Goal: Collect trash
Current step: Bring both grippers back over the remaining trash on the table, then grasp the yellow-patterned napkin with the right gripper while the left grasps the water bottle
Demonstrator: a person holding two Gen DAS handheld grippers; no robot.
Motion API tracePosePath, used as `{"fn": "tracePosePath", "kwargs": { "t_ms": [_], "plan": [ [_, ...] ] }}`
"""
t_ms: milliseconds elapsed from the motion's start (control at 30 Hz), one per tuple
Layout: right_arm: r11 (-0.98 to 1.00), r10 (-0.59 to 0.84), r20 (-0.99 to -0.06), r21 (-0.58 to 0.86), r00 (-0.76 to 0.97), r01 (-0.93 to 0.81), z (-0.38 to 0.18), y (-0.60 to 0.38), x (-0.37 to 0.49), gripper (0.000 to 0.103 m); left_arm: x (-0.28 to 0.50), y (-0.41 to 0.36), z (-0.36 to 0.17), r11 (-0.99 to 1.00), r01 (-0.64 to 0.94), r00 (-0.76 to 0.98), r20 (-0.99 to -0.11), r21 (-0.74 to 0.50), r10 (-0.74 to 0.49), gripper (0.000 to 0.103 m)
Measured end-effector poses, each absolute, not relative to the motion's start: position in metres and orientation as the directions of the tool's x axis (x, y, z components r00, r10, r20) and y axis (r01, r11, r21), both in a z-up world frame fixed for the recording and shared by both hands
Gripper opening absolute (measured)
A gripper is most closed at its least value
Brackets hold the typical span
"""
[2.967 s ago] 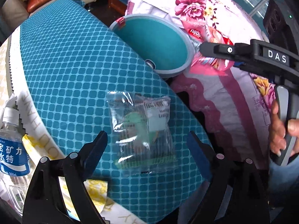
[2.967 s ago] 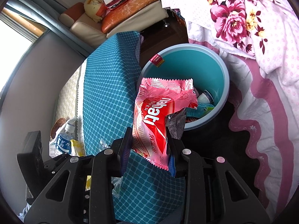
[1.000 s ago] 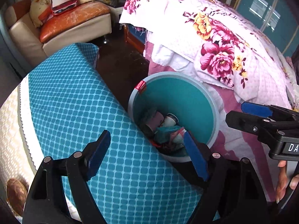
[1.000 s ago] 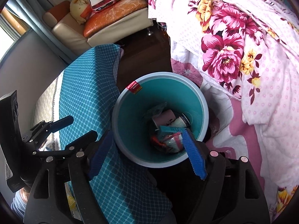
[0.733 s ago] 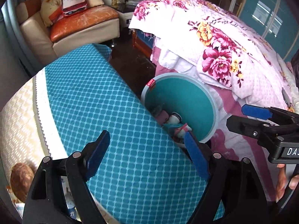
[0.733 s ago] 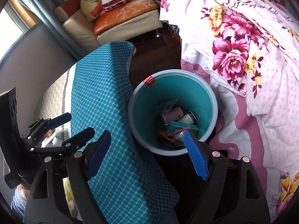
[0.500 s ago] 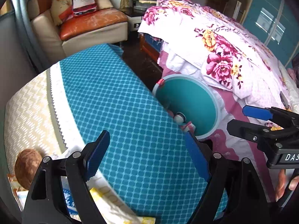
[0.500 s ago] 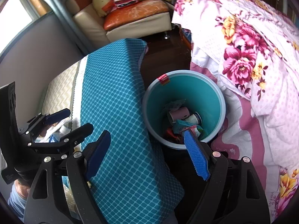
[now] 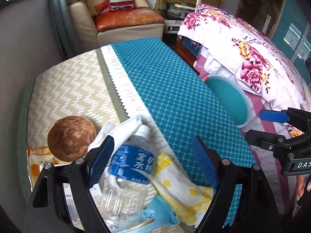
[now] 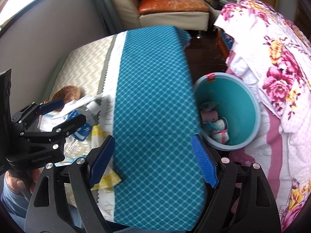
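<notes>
A: What has changed since three seconds back?

B: The right gripper (image 10: 153, 158) was clamped on a red snack packet over the bin; now its blue ribbed pads stand wide with nothing between them, above the teal diamond-print table cover (image 10: 153, 89). The packet is no longer in its grip. The clear wrapper that lay under the left gripper (image 9: 153, 159) is out of view too.

A: And the left one?

B: Spread apart as well, empty. A second ago it looked into the bin; now it hangs over the near left corner of the table, above a clear plastic water bottle (image 9: 128, 167) with a blue label, lying on its side.

A: What else lies there?

B: A crumpled white wrapper (image 9: 120, 130) against the bottle's neck, a soft white-and-yellow packet (image 9: 180, 186) just beside the bottle, a light-blue glossy packet (image 9: 159, 211) at the near edge, and a round brown rough-skinned ball (image 9: 71, 137), near the left edge on the beige zigzag part of the cover.

A: Where is the bin?

B: The round teal bin (image 10: 250, 104) with a pale rim stands on the floor off the table's right edge, against the floral bedspread (image 10: 281, 68), with crumpled trash at its bottom.
</notes>
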State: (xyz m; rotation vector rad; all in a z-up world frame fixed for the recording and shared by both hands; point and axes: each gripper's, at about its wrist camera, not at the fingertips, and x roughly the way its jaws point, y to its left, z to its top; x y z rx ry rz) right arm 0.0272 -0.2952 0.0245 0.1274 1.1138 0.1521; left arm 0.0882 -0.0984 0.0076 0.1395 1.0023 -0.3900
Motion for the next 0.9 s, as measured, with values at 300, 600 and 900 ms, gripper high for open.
{"fn": "tracePosePath", "kwargs": {
  "t_ms": [300,600,900],
  "plan": [
    [0.954,0.276,-0.923,0.230,0.268,-0.190,-0.007,-0.225,0.030,0.077,0.072,-0.018,0.002,0.952,0.288,0.471,-0.851,-0.101,-0.233,0.083],
    [0.954,0.257,-0.948,0.218,0.189,-0.207,-0.046,-0.184,0.034,0.077,0.058,0.008,-0.016,0.962,0.262,0.445,-0.875,-0.078,-0.192,0.083],
    [0.941,0.247,-0.953,0.193,0.174,-0.277,-0.059,-0.165,0.019,0.008,0.060,-0.019,-0.011,0.939,0.335,0.422,-0.880,-0.074,-0.220,0.083]
  ]
}}
